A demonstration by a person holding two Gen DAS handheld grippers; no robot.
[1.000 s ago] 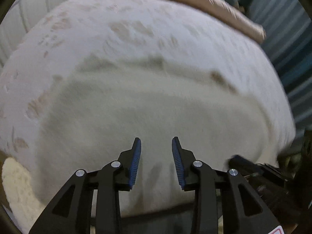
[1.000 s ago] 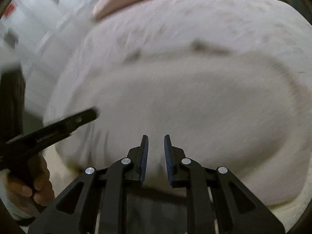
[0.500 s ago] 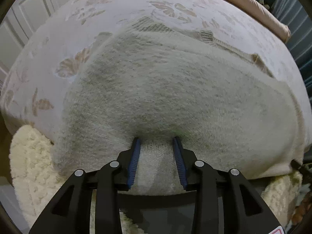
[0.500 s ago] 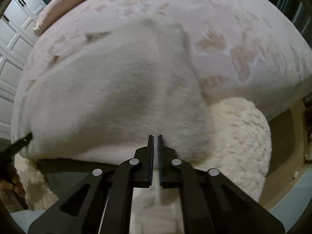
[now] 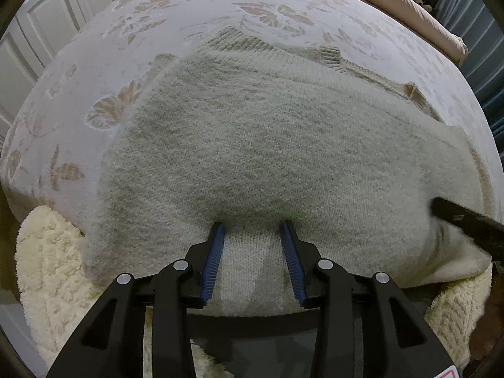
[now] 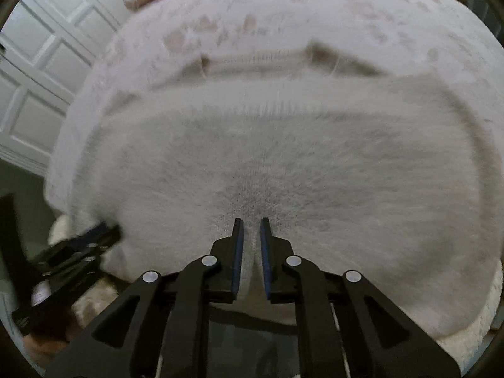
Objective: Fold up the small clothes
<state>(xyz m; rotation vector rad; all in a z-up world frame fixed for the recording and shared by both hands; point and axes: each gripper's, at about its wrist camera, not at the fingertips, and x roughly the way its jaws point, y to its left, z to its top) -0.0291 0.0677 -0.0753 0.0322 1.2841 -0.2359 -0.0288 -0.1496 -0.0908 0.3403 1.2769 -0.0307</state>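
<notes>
A cream knit sweater (image 5: pixel 267 132) lies spread flat on the bed, its ribbed collar at the far side. My left gripper (image 5: pixel 252 225) points steeply down at the sweater's near edge. Its jaws are opening and stand astride a bulge of knit without squeezing it. The right gripper (image 6: pixel 251 220) is pushed into the sweater (image 6: pixel 283 157) further along that near edge. Its jaws stand narrow and are opening slightly, with a puckered pinch of knit between the pads. One right finger (image 5: pixel 463 220) shows at the sweater's right side. The left gripper (image 6: pixel 94 237) shows blurred at its left edge.
The sweater rests on a pale bedspread (image 5: pixel 189 9) with tan flower prints. A fluffy cream blanket (image 5: pixel 47 267) hangs over the bed's near edge. A tan pillow (image 5: pixel 409 3) lies at the far side. White panelled doors (image 6: pixel 41 78) stand to the left.
The left gripper came down onto the sweater's near edge, then stayed still. The right gripper swung from the sweater's right corner in toward the middle of the near edge.
</notes>
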